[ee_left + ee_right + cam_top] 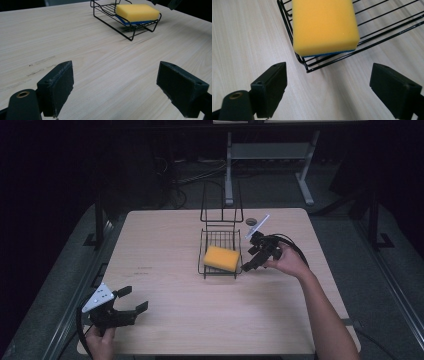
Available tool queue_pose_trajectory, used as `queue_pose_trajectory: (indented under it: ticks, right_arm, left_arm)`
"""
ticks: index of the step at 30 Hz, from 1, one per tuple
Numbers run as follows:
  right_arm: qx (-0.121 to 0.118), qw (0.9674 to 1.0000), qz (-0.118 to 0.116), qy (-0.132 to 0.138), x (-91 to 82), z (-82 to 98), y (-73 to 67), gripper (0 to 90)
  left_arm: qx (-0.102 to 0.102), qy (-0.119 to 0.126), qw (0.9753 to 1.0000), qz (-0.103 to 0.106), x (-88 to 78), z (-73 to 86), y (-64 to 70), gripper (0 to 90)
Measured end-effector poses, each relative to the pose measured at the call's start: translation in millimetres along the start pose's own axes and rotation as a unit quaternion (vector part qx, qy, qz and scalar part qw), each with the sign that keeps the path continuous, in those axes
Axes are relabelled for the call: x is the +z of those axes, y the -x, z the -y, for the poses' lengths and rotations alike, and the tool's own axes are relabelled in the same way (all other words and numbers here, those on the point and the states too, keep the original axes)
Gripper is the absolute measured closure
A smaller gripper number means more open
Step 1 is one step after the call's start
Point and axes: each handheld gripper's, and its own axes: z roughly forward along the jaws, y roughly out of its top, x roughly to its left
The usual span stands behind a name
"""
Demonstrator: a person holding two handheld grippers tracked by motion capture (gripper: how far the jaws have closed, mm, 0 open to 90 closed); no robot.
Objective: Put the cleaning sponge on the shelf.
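– Sponge [221,258], where does it lie?

– The yellow block with a thin blue layer under it lies in the black wire basket [206,241], at the near end of it, a little across. One corner of the sponge reaches over the basket's front wire, as the right gripper view shows. The basket stands near the middle of the light wooden table [165,250], a bit toward the far side, and its tall wire handle rises at the back.

– And the right gripper [256,256]?

– It hangs just beside the basket on the right side, held by the person's right hand [288,261]. Its jaws stand wide apart and hold nothing. In its own view the sponge and the basket corner are just ahead of the two black pads [272,87], between them but not touching.

– The left gripper [131,301]?

– It is well apart from the basket, at the near left corner of the table, in the left hand [101,342]. Its jaws are also spread wide and are empty; only bare wood lies between them.
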Motion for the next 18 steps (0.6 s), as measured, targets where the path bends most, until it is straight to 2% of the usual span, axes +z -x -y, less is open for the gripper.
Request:
queue_pose_trajectory:
  ticks: [18]
  right_arm:
    - [0.013,0.9998,0.008,0.009,-12.3,27.8,-4.4,14.1]
  left_arm:
    - [0.001,-0.001,1.0000,0.000,0.8,0.0,1.1,13.4]
